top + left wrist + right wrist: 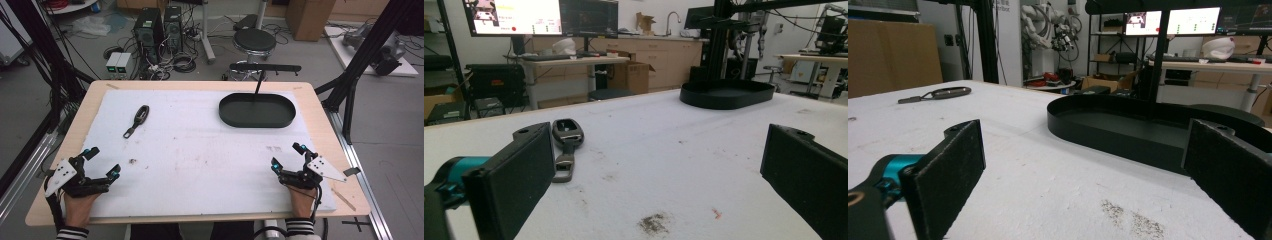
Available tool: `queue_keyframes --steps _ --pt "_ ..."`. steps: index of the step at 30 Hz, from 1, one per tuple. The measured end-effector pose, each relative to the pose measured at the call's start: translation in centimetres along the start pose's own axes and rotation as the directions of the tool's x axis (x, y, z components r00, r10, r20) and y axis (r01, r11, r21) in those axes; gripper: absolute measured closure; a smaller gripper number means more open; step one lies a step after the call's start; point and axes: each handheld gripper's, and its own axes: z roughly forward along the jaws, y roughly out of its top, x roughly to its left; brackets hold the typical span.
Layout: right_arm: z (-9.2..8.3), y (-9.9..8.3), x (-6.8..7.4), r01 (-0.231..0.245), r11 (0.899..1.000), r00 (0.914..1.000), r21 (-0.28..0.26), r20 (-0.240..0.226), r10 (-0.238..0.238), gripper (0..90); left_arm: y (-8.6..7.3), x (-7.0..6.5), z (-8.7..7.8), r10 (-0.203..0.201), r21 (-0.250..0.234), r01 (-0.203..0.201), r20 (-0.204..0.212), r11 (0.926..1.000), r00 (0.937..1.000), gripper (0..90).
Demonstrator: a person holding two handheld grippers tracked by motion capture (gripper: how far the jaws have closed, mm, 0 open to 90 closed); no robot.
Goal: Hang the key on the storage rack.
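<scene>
The key fob [137,120] lies near the table's far left corner; small, stiff, light, best pinched across its oval body. Both grippers, left [102,162] and right [286,155], rest released.

White-covered table [200,150]: tray [257,110], key fob [137,120].

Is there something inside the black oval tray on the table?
The black oval tray looks empty: its dark floor shows bare in the high view and the right gripper view. A thin black rod crosses above it. The near wall hides a strip of the floor in the right gripper view.
</scene>
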Motion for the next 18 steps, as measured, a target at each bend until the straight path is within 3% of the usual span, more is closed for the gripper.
queue_keyframes --steps 18 --pt "0.00 0.00 -0.05 0.004 1.000 1.0000 -0.004 0.002 -0.004 2.7 0.00 -0.05 0.00 -0.002 -0.002 0.002 -0.016 1.0000 0.9999 1.7"
